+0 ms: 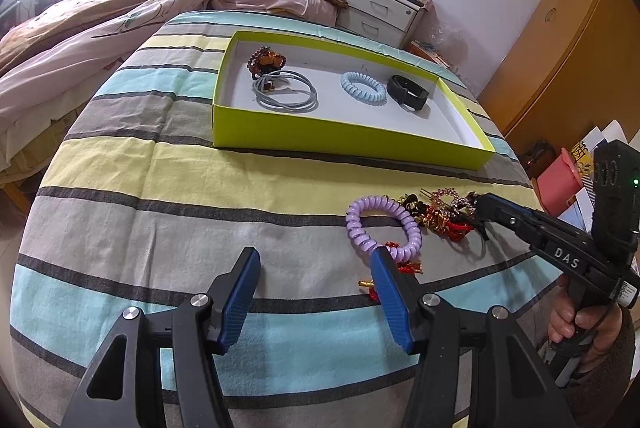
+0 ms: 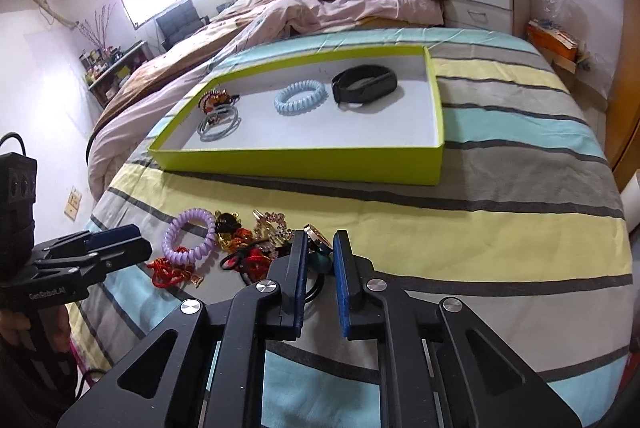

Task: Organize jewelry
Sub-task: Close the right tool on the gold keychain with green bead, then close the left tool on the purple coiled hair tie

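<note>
Left hand-held gripper (image 1: 314, 270): matte black frame, two blue ribbed pads (image 1: 240, 298), round silver screws (image 1: 199, 300) at the joints, triangular cut-outs in the arms. Seen from the right wrist camera, white "GenRobot.AI" lettering along the black body, a black box with three round holes on top, a black cable behind.

Right hand-held gripper (image 2: 320, 252): same black frame, dark blue ribbed pads (image 2: 344, 288), silver screws (image 2: 267, 285). From the left wrist camera, white "DAS" lettering, a small green light, a white label, bare skin of the right hand (image 1: 582, 324) around the black grip.
</note>
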`<state>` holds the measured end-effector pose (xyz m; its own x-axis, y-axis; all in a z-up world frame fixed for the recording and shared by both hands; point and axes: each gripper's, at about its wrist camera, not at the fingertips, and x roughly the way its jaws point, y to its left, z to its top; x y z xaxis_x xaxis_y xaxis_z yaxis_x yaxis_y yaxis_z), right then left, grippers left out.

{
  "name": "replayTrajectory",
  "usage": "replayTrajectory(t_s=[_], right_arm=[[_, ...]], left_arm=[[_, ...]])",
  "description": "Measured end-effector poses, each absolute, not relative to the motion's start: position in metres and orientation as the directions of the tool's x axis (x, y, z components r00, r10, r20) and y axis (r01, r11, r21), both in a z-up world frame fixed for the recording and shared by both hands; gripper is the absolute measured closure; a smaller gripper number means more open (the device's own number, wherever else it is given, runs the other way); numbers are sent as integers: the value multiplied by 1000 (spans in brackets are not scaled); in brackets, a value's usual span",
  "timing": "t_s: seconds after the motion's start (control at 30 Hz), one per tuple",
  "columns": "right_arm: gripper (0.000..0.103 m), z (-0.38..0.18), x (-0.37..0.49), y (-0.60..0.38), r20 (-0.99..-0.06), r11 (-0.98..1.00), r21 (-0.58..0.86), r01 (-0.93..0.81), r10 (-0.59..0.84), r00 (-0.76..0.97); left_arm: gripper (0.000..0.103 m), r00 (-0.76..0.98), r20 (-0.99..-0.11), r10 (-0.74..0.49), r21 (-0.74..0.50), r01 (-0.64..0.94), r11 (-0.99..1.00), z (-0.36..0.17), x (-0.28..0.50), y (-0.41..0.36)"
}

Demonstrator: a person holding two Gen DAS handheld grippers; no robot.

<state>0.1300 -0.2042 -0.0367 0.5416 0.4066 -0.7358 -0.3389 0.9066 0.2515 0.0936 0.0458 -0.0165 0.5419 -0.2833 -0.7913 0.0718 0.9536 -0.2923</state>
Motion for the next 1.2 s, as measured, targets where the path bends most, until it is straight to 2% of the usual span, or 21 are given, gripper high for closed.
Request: replayTrajectory(t_s=[0.4, 0.87, 1.07, 1.2], right_arm=[[90, -23, 117, -222, -682, 911, 285, -298, 411, 605], [90, -12, 94, -248, -570, 853, 433, -290, 509, 646], [90, -7, 84, -257, -564, 872, 417, -256, 470, 679], [90, -2, 76, -262, -567, 902, 368, -227, 411, 714]], left_arm=[[46, 536, -792, -291, -292, 85, 953, -16, 98, 38], [46, 538, -798, -271, -267, 87, 960, -17, 105, 31], [46, 540, -799, -264, -257, 89, 962, -17, 109, 29], [46, 537, -815, -215, -190, 102, 976, -17, 112, 21]])
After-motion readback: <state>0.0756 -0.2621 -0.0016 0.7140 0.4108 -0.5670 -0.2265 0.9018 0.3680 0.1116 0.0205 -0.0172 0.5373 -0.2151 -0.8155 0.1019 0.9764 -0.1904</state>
